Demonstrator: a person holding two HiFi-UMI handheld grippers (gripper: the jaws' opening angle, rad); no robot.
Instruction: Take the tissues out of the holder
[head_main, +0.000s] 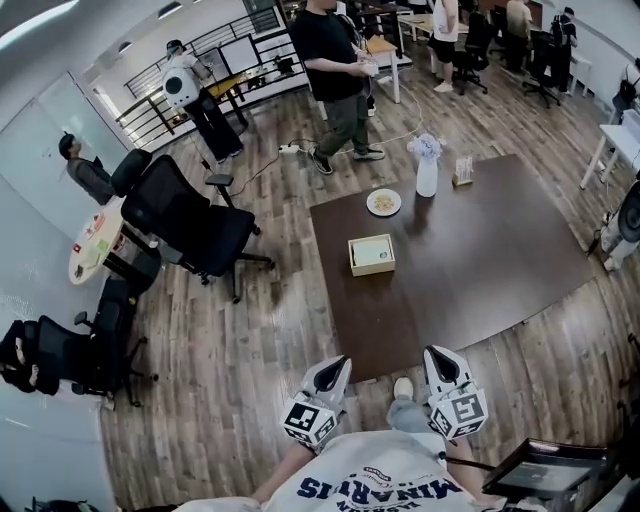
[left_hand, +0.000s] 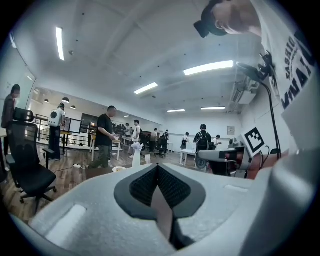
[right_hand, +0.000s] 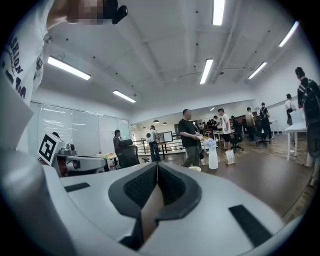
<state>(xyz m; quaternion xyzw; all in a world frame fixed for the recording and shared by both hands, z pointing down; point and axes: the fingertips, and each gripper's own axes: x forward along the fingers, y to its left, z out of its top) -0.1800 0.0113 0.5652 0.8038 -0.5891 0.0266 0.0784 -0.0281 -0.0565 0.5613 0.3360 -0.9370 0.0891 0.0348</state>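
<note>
Brown table (head_main: 480, 260) ahead of me, and the tissue holder (head_main: 371, 272) sits out near its middle, a tan box with pale tissues (head_main: 372, 252) showing in the top. My left gripper (head_main: 331, 370) and right gripper (head_main: 440, 360) hover by the near edge, well short of it, and the holder lies ahead between the two. Left jaws are pressed together with nothing in them. Right jaws are the same, closed and empty. Beyond the holder stand a plate (head_main: 383, 202) and a white vase (head_main: 427, 175).
</note>
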